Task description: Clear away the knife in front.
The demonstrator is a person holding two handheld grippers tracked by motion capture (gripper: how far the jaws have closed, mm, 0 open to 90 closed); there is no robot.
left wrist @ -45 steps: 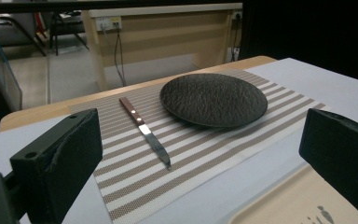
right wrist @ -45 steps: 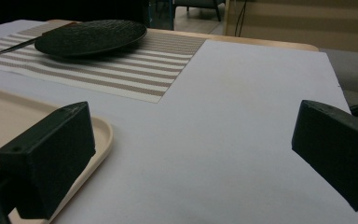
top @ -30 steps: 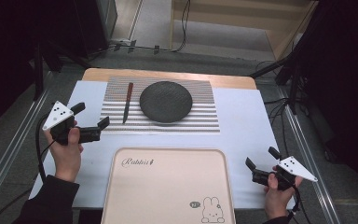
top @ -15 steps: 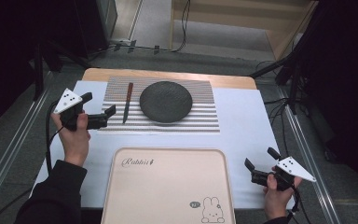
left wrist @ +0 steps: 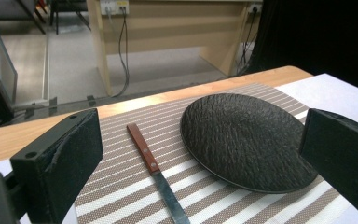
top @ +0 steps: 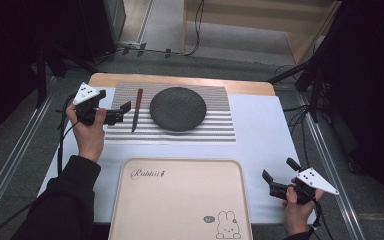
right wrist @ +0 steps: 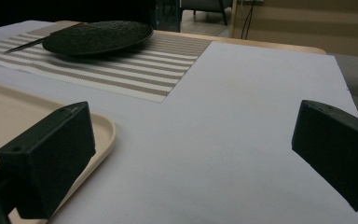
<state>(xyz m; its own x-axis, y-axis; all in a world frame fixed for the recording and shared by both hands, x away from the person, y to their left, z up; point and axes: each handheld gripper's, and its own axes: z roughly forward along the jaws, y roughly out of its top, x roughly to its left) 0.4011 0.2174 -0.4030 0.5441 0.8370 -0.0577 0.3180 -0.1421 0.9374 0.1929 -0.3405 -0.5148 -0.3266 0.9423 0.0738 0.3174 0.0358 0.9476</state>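
Observation:
A dark round plate (top: 178, 108) lies on a brown-and-white striped placemat (top: 215, 127) at the far side of the table. A knife (top: 136, 109) with a reddish-brown handle lies on the mat just left of the plate, its blade pointing toward me. My left gripper (top: 121, 114) is open just left of the knife, aimed at it. In the left gripper view the knife (left wrist: 150, 161) and plate (left wrist: 247, 140) lie between the open jaws, untouched. My right gripper (top: 279, 171) is open and empty over the white table cover at the near right.
A beige tray (top: 180, 200) with a rabbit print sits at the near middle; its rim (right wrist: 105, 128) shows beside the right gripper's left jaw. White cover (top: 265, 130) spreads right of the mat. Cables and wooden furniture stand beyond the table's far edge.
My left gripper has moved away from me and to the right, up to the knife's left side. The right gripper has stayed where it was.

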